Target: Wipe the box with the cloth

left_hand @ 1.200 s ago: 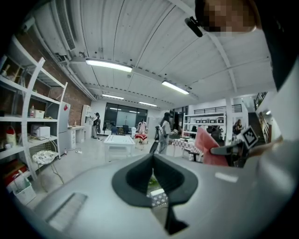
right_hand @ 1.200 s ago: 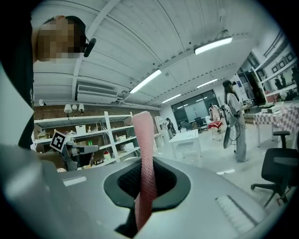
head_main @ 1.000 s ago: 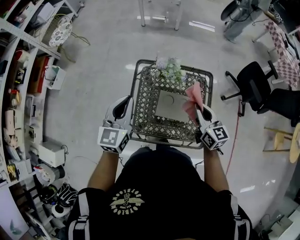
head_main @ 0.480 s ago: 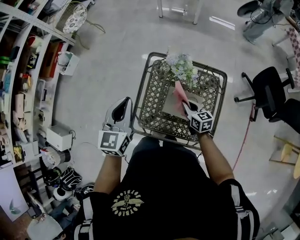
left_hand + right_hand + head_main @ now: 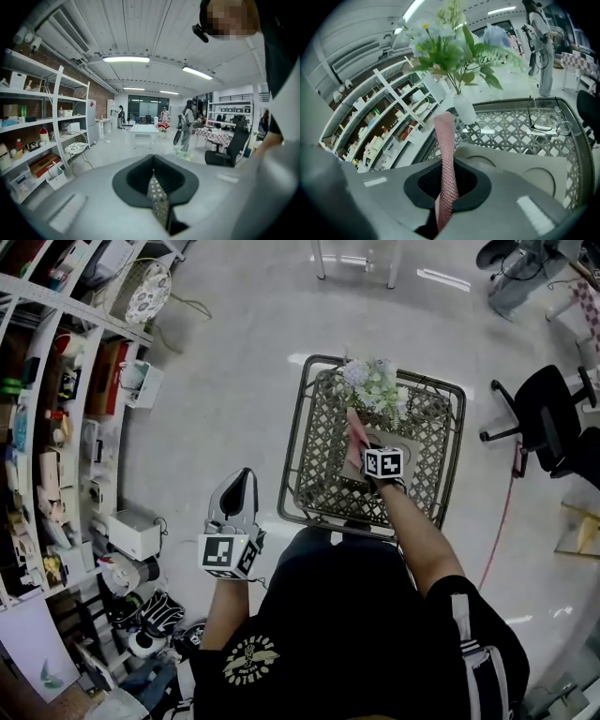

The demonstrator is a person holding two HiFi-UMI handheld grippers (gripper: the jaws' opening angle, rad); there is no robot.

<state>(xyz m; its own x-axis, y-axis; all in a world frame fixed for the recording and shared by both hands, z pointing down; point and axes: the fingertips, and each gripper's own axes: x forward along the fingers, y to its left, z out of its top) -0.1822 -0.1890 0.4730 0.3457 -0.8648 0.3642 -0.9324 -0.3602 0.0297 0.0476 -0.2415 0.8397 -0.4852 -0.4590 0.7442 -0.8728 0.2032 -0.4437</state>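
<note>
A grey flat box [image 5: 394, 439] lies in the wire cart [image 5: 319, 451], mostly covered by my right gripper [image 5: 362, 442]. That gripper is shut on a pink cloth [image 5: 354, 432], which stands up from between the jaws in the right gripper view as a narrow strip [image 5: 446, 154]. Beyond the right gripper [image 5: 445, 190] the box's pale top [image 5: 520, 164] shows two round marks. My left gripper [image 5: 237, 486] hangs shut outside the cart, to its left, over the floor. In the left gripper view the left gripper [image 5: 157, 197] holds nothing.
A vase of flowers [image 5: 375, 385] [image 5: 454, 51] stands at the cart's far end, just past the cloth. Glasses [image 5: 544, 124] lie on the cart's mesh. Shelving [image 5: 56, 381] lines the left, an office chair [image 5: 548, 413] is at right, and people stand far off [image 5: 187, 119].
My right gripper has moved forward and down into the cart with the pink cloth, onto the box. The left gripper has dropped back from the cart's edge.
</note>
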